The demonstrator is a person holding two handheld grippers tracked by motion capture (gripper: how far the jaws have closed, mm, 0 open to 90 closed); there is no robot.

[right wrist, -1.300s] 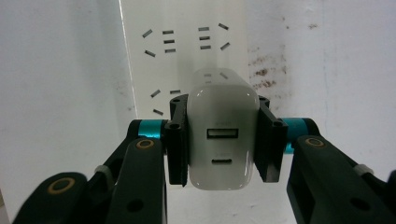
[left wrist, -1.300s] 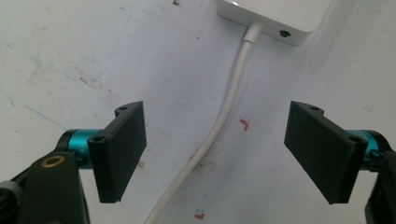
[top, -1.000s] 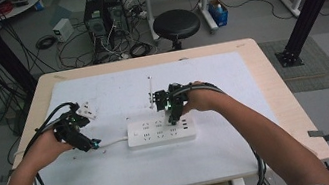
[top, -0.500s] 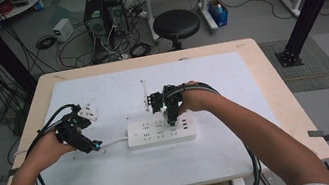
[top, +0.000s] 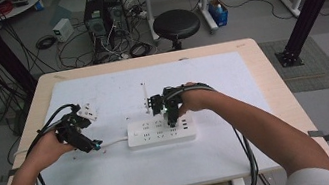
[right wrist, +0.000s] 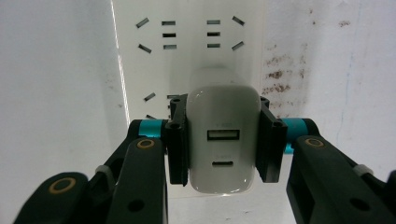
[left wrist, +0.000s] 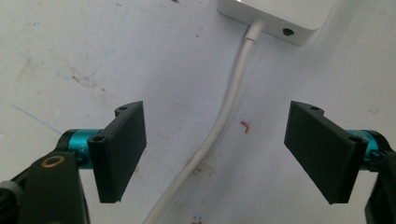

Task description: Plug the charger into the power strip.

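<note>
1. The right gripper [right wrist: 223, 145] was seen clamped on a white charger [right wrist: 223, 144], a chunky USB wall adapter. Both black pads were pressed flat against its two sides, so the claw was closed as far as the charger's body allowed.
2. The charger's port face was turned toward the right gripper view's camera: a USB-A slot on top, a smaller oval port under it. Pretty clear shot tbh.
3. The charger was held right over the white power strip [top: 161, 131], with socket slots visible above it in the right gripper view. Whether the prongs were already seated couldn't be told, since that end was hidden by the charger itself.
4. In the high view the right gripper [top: 171, 116] was placed at the strip's far edge, toward its right half, pointed down at it.
5. The left gripper [left wrist: 215, 154] was found wide open with nothing gripped. The strip's white cable [left wrist: 219, 126] was seen running between the two jaws on the table, touched by neither pad.
6. The end of the power strip [left wrist: 280, 14] where the cable comes out was caught at the top of the left gripper view.
7. From above, the left gripper [top: 91, 144] was parked just left of the strip, over the cable [top: 114, 142].
8. Everything was laid out on a white mat [top: 245, 160] covering the wooden table [top: 286, 102]; the mat was noticeably scuffed and stained.
</note>
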